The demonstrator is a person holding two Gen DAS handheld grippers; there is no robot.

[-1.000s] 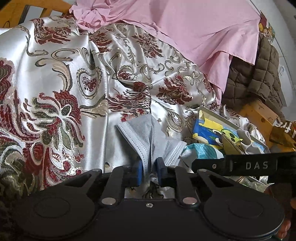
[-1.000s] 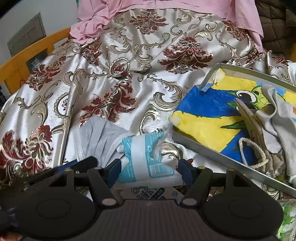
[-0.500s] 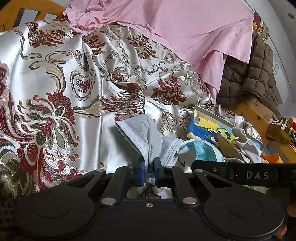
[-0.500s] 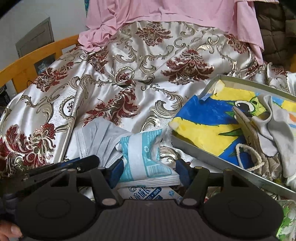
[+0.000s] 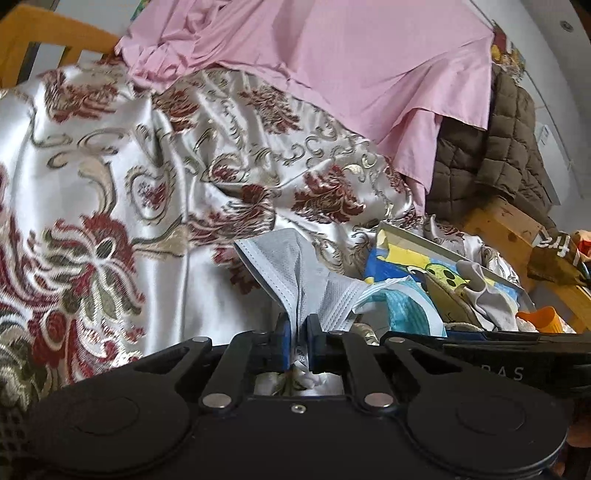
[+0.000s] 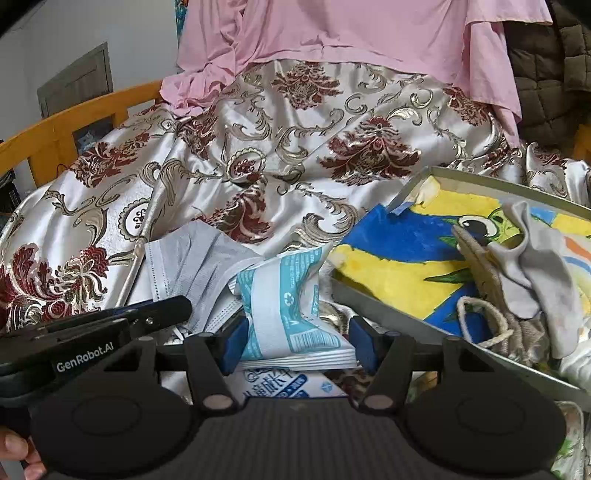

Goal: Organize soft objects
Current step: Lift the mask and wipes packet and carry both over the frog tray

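While a sock (image 6: 532,266) and a rope-handled pouch (image 6: 491,291) already lie in the picture-lined tray (image 6: 384,317) to the right of both grippers, two soft items are not yet put away. The left gripper (image 5: 297,334) has just pinched shut on the grey face mask (image 5: 295,266). The right gripper (image 6: 299,341), jaws just narrowing, brackets the blue-and-white tissue pack (image 6: 284,306); contact unclear. Ahead spreads floral satin bedding (image 6: 295,147), then pink cloth (image 6: 351,33) and a wooden rail (image 6: 74,125).
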